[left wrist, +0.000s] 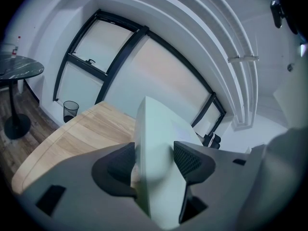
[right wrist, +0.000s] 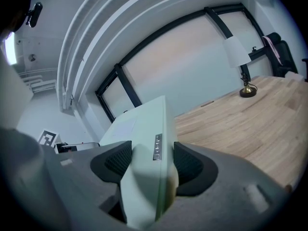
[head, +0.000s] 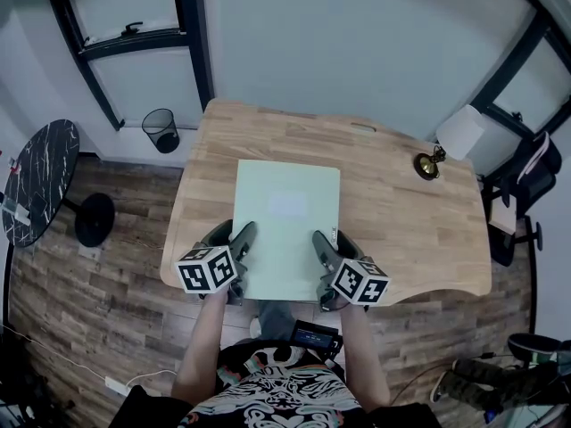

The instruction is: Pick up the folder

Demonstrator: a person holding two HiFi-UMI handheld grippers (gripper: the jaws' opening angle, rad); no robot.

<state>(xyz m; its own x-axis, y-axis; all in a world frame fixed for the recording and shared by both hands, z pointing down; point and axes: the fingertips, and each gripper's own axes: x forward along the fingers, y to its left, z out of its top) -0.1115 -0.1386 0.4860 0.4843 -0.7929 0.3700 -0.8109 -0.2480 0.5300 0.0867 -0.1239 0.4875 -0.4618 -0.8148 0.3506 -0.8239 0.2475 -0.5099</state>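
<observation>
The fingers of our left gripper point(head: 239, 242) pinch the pale green folder point(head: 287, 212) at its seven o'clock corner; those of our right gripper point(head: 323, 248) pinch its five o'clock corner.

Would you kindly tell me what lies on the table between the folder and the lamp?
Nothing: in the head view, the table is bare wood between the folder and the lamp.

Light wooden desk point(head: 410, 230): beneath left gripper point(head: 232, 235) and right gripper point(head: 332, 244).
Brass lamp with white shade point(head: 453, 139): ahead-right of right gripper.
Black mesh wastebasket point(head: 161, 129): ahead-left of left gripper.
Round black marble table point(head: 40, 181): far left.
</observation>
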